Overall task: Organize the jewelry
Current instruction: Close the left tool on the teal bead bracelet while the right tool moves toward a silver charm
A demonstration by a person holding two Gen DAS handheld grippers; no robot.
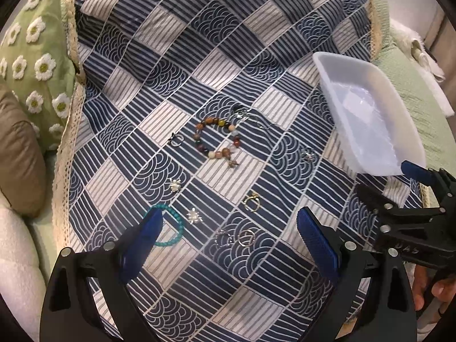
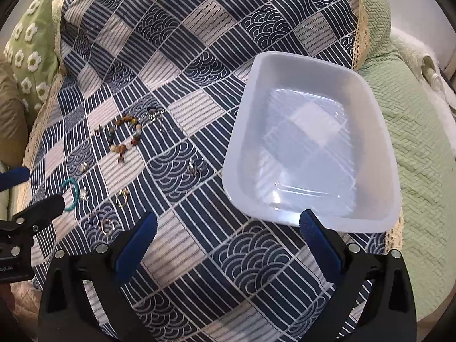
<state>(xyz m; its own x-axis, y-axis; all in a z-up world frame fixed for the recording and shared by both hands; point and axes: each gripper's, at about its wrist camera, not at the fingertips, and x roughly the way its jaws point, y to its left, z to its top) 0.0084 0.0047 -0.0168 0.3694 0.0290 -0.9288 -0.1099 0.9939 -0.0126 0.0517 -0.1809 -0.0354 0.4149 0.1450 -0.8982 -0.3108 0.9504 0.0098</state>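
Here a blue-and-white patchwork cloth (image 1: pixel 216 65) covers the couch, daisy pillow (image 1: pixel 34 57) beside; two bead bracelets, turquoise (image 1: pixel 173 228) and wooden (image 1: pixel 216 139), lie left of one white tray (image 2: pixel 310 154). Both grippers (image 1: pixel 228 242) (image 2: pixel 228 245) gape, empty.

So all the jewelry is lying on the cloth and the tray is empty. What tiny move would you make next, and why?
Probably lower the open left hand-held gripper onto the turquoise bracelet, the piece nearest its fingers. The white tray holds nothing yet, and the right hand-held gripper, also open, sits at its near rim.
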